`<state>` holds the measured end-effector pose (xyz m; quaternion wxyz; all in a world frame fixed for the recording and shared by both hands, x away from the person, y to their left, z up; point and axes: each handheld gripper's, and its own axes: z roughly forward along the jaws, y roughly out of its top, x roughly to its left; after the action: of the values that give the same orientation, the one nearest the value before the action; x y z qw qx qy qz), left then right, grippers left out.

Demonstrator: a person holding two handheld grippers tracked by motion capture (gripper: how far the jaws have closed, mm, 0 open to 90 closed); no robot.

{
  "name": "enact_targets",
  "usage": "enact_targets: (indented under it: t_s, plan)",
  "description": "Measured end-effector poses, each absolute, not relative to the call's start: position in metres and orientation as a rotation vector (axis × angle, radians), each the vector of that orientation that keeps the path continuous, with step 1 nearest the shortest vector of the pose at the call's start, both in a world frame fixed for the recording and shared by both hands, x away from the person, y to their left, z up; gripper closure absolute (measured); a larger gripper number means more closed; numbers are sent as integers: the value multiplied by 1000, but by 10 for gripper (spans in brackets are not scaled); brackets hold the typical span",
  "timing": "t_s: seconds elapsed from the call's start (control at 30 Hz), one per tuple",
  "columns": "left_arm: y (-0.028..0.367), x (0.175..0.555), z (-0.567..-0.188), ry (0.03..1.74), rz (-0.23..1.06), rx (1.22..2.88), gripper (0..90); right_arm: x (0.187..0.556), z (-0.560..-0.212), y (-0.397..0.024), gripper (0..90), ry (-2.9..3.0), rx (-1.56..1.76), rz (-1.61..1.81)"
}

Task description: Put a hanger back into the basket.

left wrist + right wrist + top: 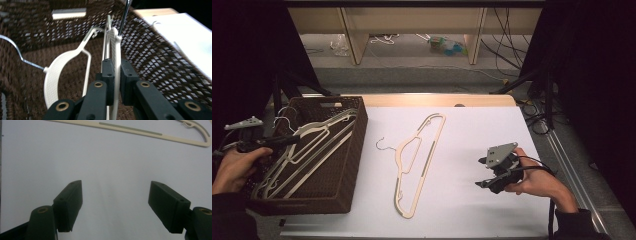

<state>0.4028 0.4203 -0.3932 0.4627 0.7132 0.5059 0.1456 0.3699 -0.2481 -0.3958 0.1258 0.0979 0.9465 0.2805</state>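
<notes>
We see the right gripper (484, 172) resting on the white desk (472, 135), fingers wide and empty. The left gripper (114, 75) pinches 1 cream hanger (115, 50) inside the brown basket (357, 150), among other hangers (312, 150). Another hanger (414, 160) lies on the desk between them.

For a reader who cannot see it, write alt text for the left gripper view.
The left gripper has its two black jaws shut on the edge of a cream plastic hanger inside a dark brown woven basket. Another cream hanger with a metal hook lies to its left.
</notes>
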Motion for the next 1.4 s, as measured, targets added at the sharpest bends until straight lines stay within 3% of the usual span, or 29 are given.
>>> enact_targets:
  t_s: [0.13, 0.27, 0.33, 0.4, 0.47, 0.57, 0.73, 0.9, 1.2, 1.4]
  plan:
    - [424, 405, -404, 1327, 378, 1732, 813, 370, -397, -247, 282, 2761, 283, 818]
    - [427, 405, -404, 1451, 515, 1803, 740, 370, -397, -245, 282, 2763, 291, 820]
    - [428, 403, -401, 1473, 500, 1775, 710, 369, -397, -242, 282, 2761, 302, 829]
    - [429, 401, -398, 1521, 530, 1767, 615, 369, -396, -239, 281, 2756, 315, 846]
    - [430, 398, -393, 1531, 593, 1832, 586, 369, -397, -236, 281, 2755, 328, 852]
    - [419, 396, -383, 1547, 628, 1748, 468, 370, -399, -229, 270, 2747, 398, 833]
    - [386, 387, -360, 1454, 662, 1694, 363, 371, -402, -218, 263, 2712, 518, 850]
    - [340, 373, -349, 1288, 608, 1712, 310, 375, -405, -204, 251, 2631, 739, 924]
    - [253, 340, -341, 1025, 527, 1726, 279, 380, -413, -185, 218, 2533, 912, 973]
    - [191, 318, -361, 882, 463, 1790, 248, 390, -421, -185, 189, 2484, 1000, 1004]
